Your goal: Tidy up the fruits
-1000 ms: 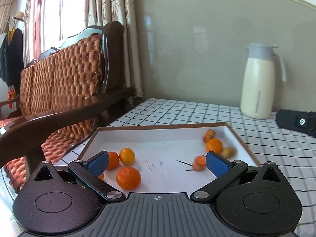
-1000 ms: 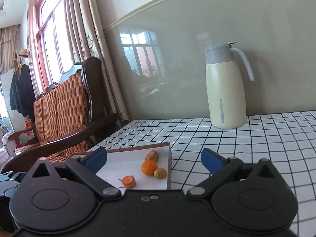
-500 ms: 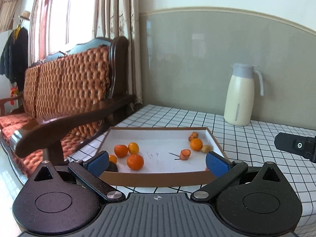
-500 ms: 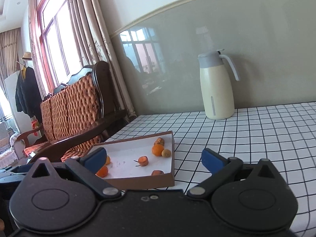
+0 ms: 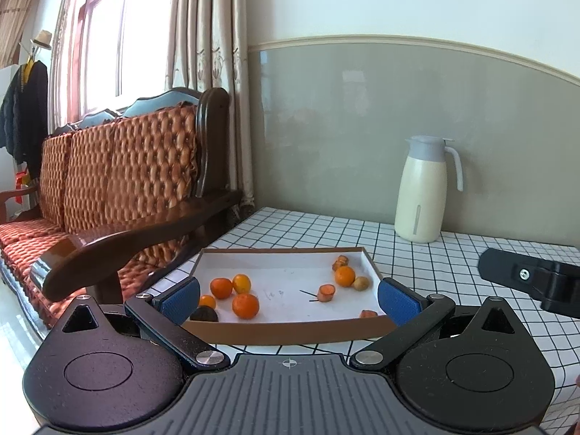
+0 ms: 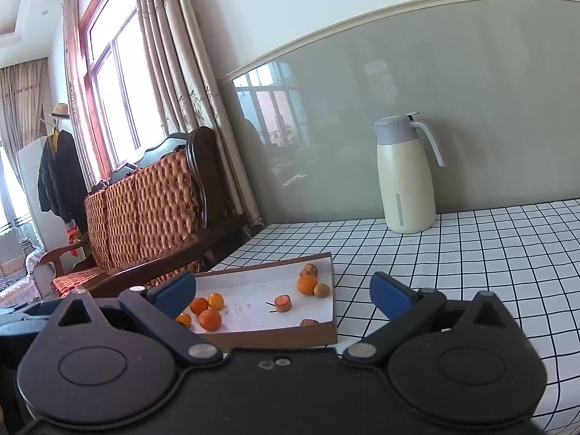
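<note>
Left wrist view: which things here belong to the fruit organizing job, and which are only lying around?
Belong to the job:
- shallow tray
- oranges grouped at its left
- orange and small pieces at its right
- left gripper, open
- right gripper, open

Only lying around:
- cream thermos jug
- checked tablecloth
- wooden sofa

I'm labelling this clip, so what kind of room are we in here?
Most likely a home living or dining room: a wooden sofa with quilted cushions, curtains by a window, and a checked-cloth table holding a thermos jug.
</note>
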